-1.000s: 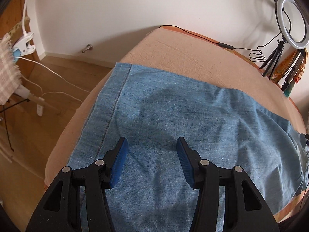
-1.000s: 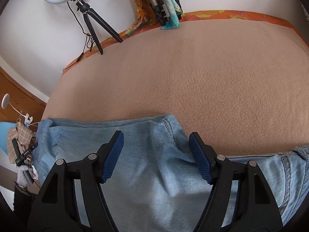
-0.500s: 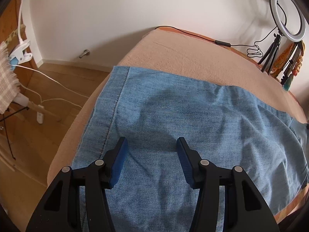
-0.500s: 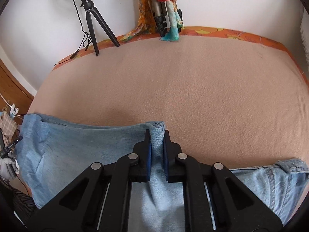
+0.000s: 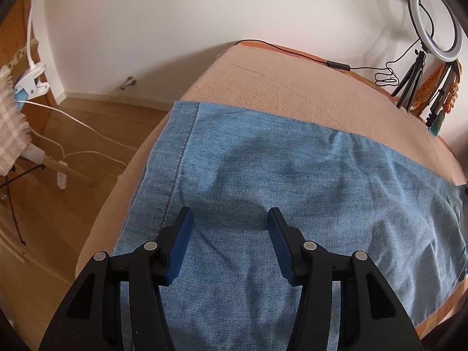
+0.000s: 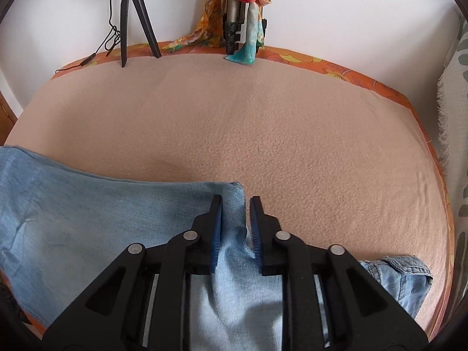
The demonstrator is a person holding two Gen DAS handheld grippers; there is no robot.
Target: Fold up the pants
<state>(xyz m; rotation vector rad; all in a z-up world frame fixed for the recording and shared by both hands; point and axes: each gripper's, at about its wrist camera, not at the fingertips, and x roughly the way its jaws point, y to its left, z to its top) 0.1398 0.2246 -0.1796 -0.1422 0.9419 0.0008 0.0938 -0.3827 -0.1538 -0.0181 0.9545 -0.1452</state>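
White walls close off the far side of a bed covered in a peach fleece blanket, with an orange patterned sheet showing along its far and right rims. A tripod and a bundle of coloured scarves stand at the far edge in the right wrist view; a ring light with its cable rises at the far corner in the left wrist view, and wooden floor with white cords drops away past the bed's left edge. Most of the blanket beyond the denim lies bare. Blue denim pants lie spread across the near part of the bed, softly rumpled, with a stitched hem running beside the left edge and almost reaching it. Over that leg hangs the left gripper, jaws spread wide with flat cloth between them. On the other side, the right gripper has its jaws pressed nearly together, pinching a raised corner of the paler denim, while a seamed part of the pants bunches near the bed's right rim.
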